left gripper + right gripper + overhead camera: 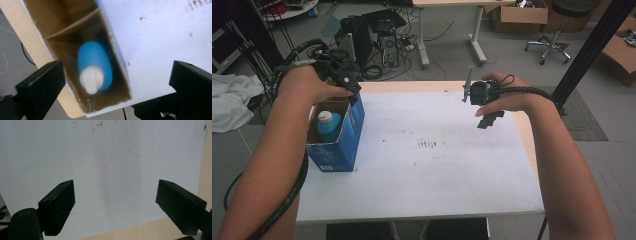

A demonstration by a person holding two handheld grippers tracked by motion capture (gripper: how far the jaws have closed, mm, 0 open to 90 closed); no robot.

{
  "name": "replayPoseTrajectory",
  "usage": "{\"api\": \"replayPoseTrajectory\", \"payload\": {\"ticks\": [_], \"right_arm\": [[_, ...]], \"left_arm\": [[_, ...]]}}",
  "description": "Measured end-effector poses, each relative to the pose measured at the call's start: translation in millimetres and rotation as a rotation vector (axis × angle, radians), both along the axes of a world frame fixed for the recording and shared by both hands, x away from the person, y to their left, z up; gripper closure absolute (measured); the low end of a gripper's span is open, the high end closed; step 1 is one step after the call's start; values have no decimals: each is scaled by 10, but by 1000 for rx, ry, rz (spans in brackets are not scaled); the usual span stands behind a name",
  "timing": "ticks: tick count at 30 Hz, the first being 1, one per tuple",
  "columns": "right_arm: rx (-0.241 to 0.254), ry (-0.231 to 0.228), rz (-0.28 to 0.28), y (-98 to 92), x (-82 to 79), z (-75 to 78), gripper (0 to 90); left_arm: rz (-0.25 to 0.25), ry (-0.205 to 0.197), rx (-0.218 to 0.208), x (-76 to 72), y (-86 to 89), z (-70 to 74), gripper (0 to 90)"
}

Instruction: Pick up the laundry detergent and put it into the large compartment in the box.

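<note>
- High view: blue bottle (pixel 329 126) with a white cap stands upright inside the blue cardboard box (pixel 347 142), at the left edge of the table (pixel 437 170), roughly mid-depth.
- Bottle's long axis vertical, cap up; body smooth, rounded, plastic by the look. In the left gripper view the bottle (pixel 94 66) is blurred and seen cap-first, so the camera looks down its axis.
- Box: open top, raw brown card inside with a divider flap across it; the bottle sits in the nearer compartment in that view. Box (pixel 75 30) walls thin, edges a little frayed.
- Left gripper (pixel 343 80) is directly over the far end of the box, jaws released and spread wide, nothing pressed between them. Bottle lies just below and slightly near of the jaws.
- Left hand is by far the closer one; judgement: any regrasp or lift-away is its job.
- Right gripper (pixel 489 120) hangs over the far right of the table, well apart from the box, jaws released and empty above bare white tabletop (pixel 105 157).
</note>
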State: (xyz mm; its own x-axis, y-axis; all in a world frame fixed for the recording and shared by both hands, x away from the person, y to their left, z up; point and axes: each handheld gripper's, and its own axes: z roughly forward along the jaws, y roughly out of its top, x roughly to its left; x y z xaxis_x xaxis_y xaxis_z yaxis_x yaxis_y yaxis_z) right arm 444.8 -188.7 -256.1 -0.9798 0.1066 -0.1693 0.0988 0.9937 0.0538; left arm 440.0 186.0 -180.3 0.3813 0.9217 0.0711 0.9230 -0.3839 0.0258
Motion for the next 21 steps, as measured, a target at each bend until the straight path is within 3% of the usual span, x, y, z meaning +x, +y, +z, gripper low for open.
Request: {"api": "replayPoseTrajectory", "payload": {"ticks": [4, 14, 21], "right_arm": [[-5, 3, -1, 3, 0, -4, 159], [-16, 4, -4, -8, 9, -2, 158], [-16, 5, -6, -16, 12, -2, 158]], "left_arm": [[-60, -9, -27, 0, -83, 42, 1], [-180, -24, -41, 4, -338, 127, 1], [-366, -21, -41, -32, -686, 122, 1]]}}
